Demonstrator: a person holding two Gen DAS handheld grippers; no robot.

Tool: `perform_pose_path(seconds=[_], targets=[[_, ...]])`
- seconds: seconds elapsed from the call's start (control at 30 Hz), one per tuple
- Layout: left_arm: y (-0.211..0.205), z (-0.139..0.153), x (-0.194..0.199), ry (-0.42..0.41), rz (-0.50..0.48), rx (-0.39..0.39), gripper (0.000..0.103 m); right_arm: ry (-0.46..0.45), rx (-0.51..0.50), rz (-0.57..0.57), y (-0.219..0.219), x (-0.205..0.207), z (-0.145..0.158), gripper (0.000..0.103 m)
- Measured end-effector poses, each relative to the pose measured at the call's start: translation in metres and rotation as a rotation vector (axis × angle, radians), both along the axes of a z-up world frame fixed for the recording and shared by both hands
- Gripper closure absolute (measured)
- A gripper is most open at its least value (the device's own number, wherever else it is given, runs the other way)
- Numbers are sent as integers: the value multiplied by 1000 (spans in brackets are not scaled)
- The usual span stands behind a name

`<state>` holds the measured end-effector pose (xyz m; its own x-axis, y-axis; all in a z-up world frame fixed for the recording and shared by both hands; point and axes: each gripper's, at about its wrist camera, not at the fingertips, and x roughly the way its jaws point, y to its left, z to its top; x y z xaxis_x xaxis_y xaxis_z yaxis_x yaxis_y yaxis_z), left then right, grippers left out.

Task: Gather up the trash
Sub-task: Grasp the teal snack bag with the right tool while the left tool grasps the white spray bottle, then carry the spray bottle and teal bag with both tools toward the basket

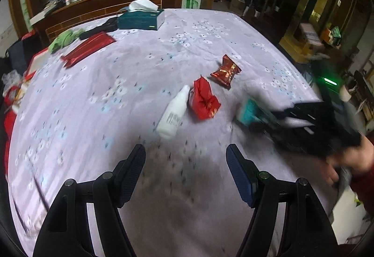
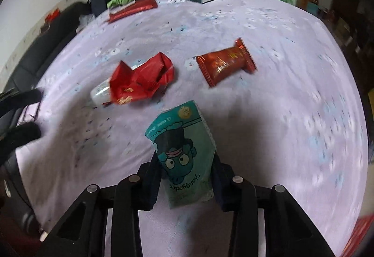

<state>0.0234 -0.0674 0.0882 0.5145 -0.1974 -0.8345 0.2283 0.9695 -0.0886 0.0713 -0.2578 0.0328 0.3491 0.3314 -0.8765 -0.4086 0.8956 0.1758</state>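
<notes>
1. The right tongs (image 2: 185, 177) are clenched on a teal packet (image 2: 181, 149) printed with a cartoon face. They grip its lower part, so most of it sticks out ahead of the fingers in the lower middle of the right wrist view. It looks lifted clear of the tabletop (image 2: 280, 116), probably to be carried off as trash.
2. The left tongs (image 1: 185, 172) are released, with nothing between their wide-apart jaws, and hover low over bare cloth at the bottom of the left wrist view. That seems a waiting pose, aimed at the pieces just ahead.
3. Three pieces of trash lie in mid-frame on the lilac flowered cloth: a white bottle (image 1: 173, 113) on its side, a crumpled red wrapper (image 1: 204, 101) touching it, and a shiny red snack pack (image 1: 225, 72) just beyond, apart from both.
4. The bottle is nearest the left tongs, so I judge it the likely next pick.
5. In the upper left, well apart from the trash, sit a tissue box (image 1: 140, 18) and a flat red packet (image 1: 87, 48), which look like kept items.
</notes>
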Motion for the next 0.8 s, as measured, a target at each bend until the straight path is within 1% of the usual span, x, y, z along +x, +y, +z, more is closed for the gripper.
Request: perform_pose_path(seconds=[0.07, 0.1, 0.13, 0.2, 0.27, 0.33, 0.4, 0.47, 0.57, 0.63, 0.8], targets=[[-2, -9, 20, 12, 1, 9, 33, 0, 34, -34, -7, -15, 6, 63], [-1, -13, 27, 19, 3, 15, 36, -1, 49, -46, -10, -22, 9, 63], [1, -17, 35, 27, 7, 25, 44, -2, 58, -53, -13, -30, 12, 63], [5, -28, 52, 60, 11, 33, 50, -3, 67, -70, -18, -40, 16, 63], [8, -37, 66, 93, 0, 7, 51, 2, 90, -91, -26, -50, 20, 63], [2, -43, 75, 112, -37, 7, 52, -1, 93, -118, -34, -56, 24, 63], [-6, -49, 82, 123, -61, 31, 54, 7, 110, -146, -42, -60, 28, 63], [-11, -56, 86, 136, -64, 54, 58, 7, 123, -168, -49, -67, 33, 63], [-14, -65, 93, 154, -54, 46, 65, -10, 111, -186, -54, -75, 40, 63], [-16, -69, 95, 159, -48, 37, 74, -12, 118, -202, -58, -80, 43, 63], [-15, -66, 84, 129, -11, 24, 75, -13, 127, -226, -61, -90, 49, 63]])
